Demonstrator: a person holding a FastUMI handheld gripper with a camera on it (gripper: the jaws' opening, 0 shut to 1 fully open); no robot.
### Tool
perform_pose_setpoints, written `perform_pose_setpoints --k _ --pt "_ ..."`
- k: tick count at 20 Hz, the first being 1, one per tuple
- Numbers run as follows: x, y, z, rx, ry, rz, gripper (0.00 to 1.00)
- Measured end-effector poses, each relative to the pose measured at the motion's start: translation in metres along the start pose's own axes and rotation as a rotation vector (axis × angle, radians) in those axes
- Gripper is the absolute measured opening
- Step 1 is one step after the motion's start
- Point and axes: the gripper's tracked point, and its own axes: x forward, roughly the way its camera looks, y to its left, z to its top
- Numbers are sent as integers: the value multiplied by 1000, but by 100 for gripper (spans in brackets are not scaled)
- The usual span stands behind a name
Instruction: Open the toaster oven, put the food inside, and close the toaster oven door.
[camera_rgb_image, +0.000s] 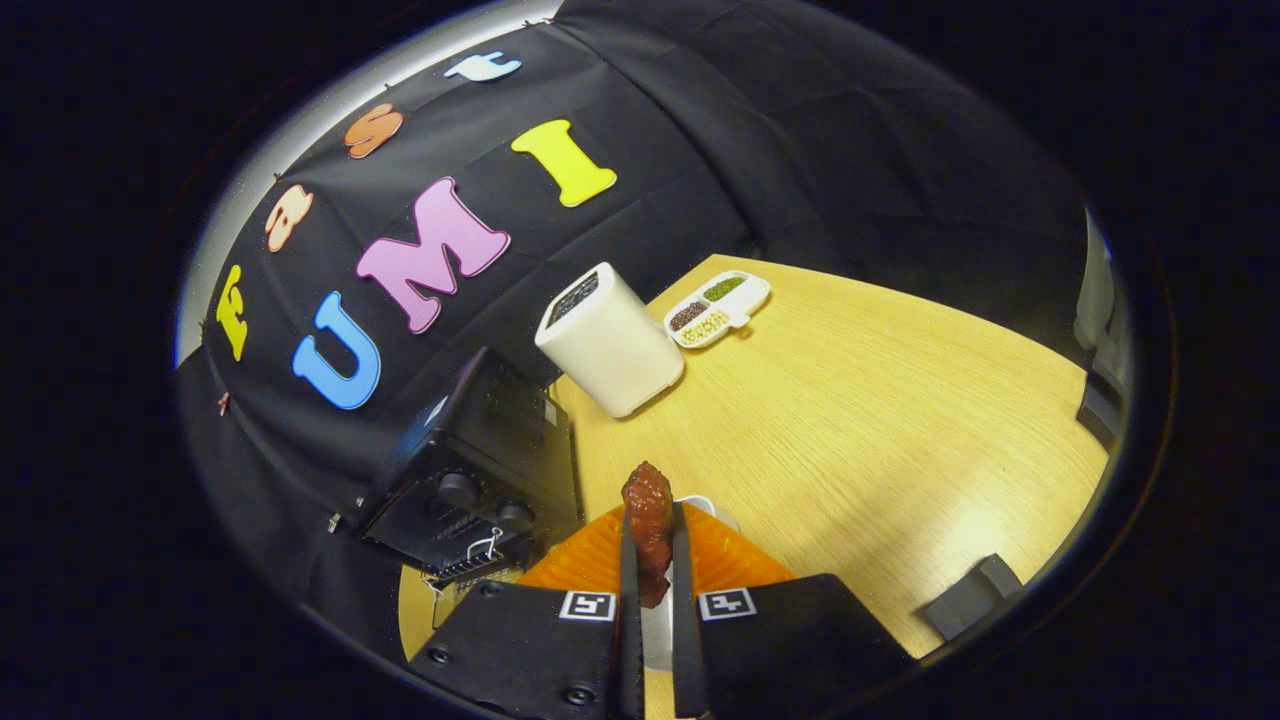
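- Toaster oven, black, stands at the left edge of the desk against the booth's cloth wall, left of the fingers and a little beyond them; two knobs face the camera, and whether its door is open cannot be told.
- Beyond the oven, a white upright container and a small white divided tray of dark and green bits sit near the desk's far edge.
- Right of the fingers the wood surface runs wide and bare to the right edge.
- Gripper is narrowed to a slim gap, both fingers pressing a reddish-brown piece of food that sticks out past their tips.
- Under the fingers lies an orange ridged plate.
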Motion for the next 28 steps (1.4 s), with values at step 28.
perform_pose_setpoints --k 28 --pt "101 287 -161 77 127 287 15"
